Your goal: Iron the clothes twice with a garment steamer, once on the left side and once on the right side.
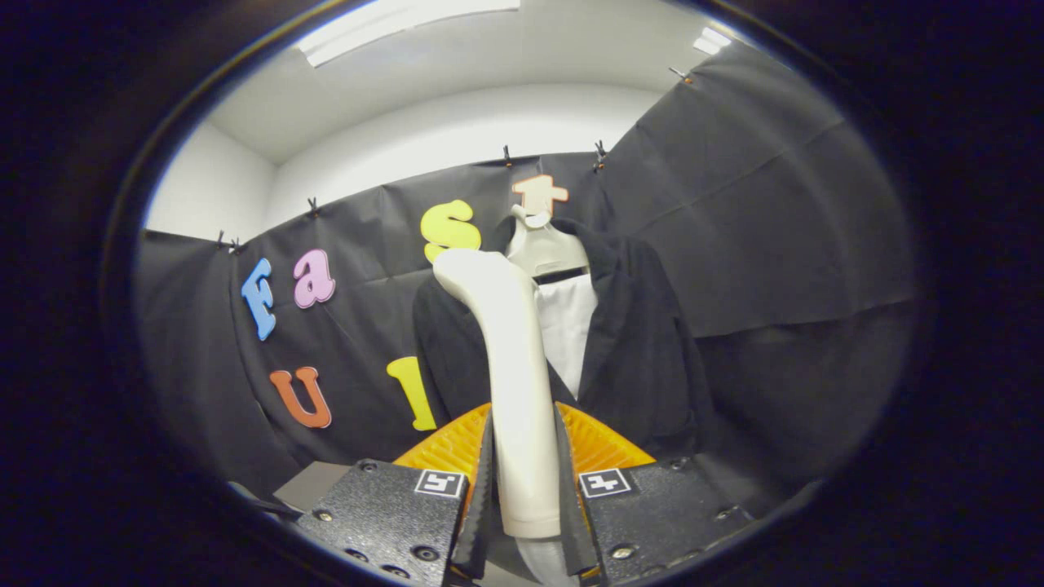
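Observation:
My gripper [524, 489] is shut on the white handle of the garment steamer [510, 359], which stands upright between the fingers with its head bent toward the left shoulder of the garment. Just beyond it hangs a dark jacket [644, 350] over a white shirt front [567, 322], on a pale hanger [542, 249]. The steamer's head reaches about shoulder height of the jacket; whether it touches the cloth I cannot tell. The steamer hides the jacket's left lapel.
Black cloth walls [775, 204] close the booth behind and to the right of the jacket. A grey surface corner [314, 485] lies low to the left of the fingers. White ceiling with light panels [391, 20] overhead.

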### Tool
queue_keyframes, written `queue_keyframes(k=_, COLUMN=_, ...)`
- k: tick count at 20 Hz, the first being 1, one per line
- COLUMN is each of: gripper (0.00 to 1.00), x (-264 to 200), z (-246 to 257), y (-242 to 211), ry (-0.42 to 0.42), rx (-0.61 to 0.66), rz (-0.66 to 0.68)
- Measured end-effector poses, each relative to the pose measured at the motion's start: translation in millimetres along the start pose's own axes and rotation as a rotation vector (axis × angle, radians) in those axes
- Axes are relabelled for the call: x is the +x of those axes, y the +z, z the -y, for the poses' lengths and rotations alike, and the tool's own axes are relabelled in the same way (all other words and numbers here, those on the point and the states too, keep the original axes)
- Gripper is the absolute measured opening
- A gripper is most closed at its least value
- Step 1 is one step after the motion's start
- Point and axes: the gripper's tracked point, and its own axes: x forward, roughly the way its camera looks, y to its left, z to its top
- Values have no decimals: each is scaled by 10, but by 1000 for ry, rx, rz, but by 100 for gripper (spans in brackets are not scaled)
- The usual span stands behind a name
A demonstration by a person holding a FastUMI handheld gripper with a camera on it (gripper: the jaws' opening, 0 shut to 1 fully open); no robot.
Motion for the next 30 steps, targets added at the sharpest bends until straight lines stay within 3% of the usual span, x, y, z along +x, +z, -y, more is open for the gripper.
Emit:
queue_keyframes(k=9, gripper=38, x=535, z=-11, y=-113, ry=9, rx=-70, rz=-16)
queue_keyframes(k=19, gripper=38, x=551, z=185, y=-555, ry=-53, rx=-170, rz=-73)
queue_keyframes(k=30, gripper=38, x=456, z=363, y=-1117, ry=-121, rx=-196, rz=-179)
